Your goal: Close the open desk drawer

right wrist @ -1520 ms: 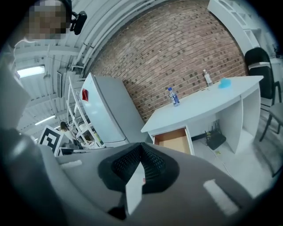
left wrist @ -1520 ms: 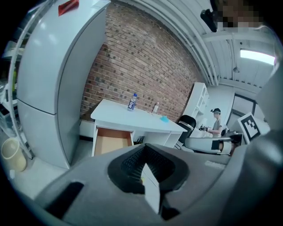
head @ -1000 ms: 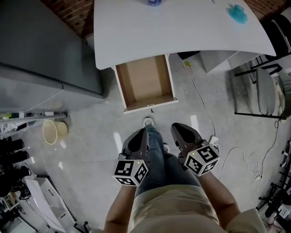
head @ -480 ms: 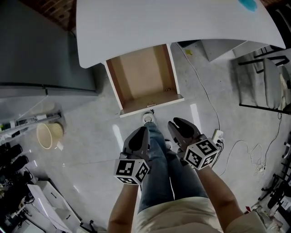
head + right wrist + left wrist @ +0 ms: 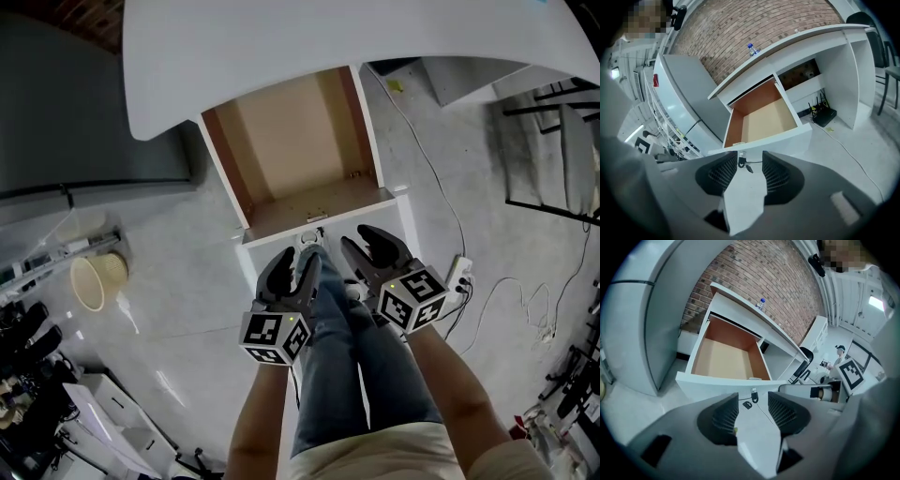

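The person's jeans-clad legs [image 5: 342,347] fill the bottom of the head view. Just ahead of the knees are the left gripper [image 5: 292,265] and the right gripper [image 5: 367,242], side by side and pointing down and forward. The jaws of both have just been opening and now stand released, with nothing between them. Each gripper view shows only the drawer front beyond the gap.

Under them lies a pale grey floor [image 5: 187,291] with bright reflections. A white cable [image 5: 441,187] trails across it on the right to a power strip [image 5: 459,272].

Just past the jaw tips is the white front [image 5: 319,230] of the drawer [image 5: 291,141], with a small key [image 5: 753,394] hanging at its middle. The drawer stands pulled well out from under the surface [image 5: 281,47], its brown sides and bare tan bottom in full view.

To the left of the drawer a wicker basket [image 5: 92,279] sits on the floor near a cluttered rack. Beyond it stands a large grey cabinet [image 5: 84,112]. A black metal frame [image 5: 562,141] stands to the right.

The white surface is curved, and a small bottle [image 5: 762,302] stands on it. A black router [image 5: 824,115] sits on the floor beneath. Behind rises a brick wall [image 5: 754,277].
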